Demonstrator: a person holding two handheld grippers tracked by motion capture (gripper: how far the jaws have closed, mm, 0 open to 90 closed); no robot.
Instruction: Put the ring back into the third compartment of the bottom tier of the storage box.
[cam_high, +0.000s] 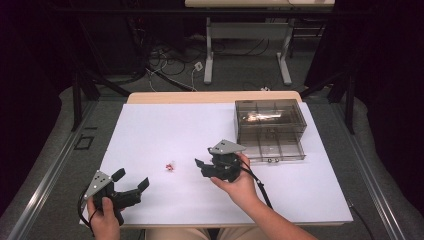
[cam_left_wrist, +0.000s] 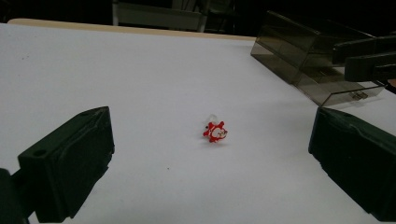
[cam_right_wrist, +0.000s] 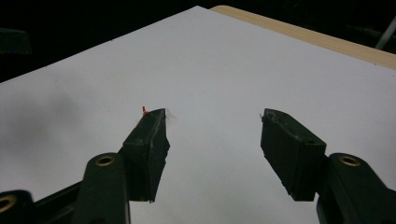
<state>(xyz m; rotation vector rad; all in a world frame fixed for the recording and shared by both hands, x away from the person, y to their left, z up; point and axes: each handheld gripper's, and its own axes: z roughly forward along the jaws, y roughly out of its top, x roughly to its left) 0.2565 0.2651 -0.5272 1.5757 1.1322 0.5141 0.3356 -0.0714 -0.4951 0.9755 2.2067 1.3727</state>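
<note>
We see the small red-and-white piece (cam_high: 170, 166) lying alone on the white table (cam_high: 160, 130), between the two grippers and apart from both, well left of the smoky clear organizer box (cam_high: 270, 129). Our left gripper (cam_high: 131, 186) rests near the table's front edge with its jaws spread wide, and in its own view the piece (cam_left_wrist: 215, 131) lies ahead of them, about midway across the gap. Our right gripper (cam_high: 204, 168) has its jaws apart with nothing between them, and in its own view only a red tip of the piece (cam_right_wrist: 144, 110) peeks past one jaw's end, outside the gap.
</note>
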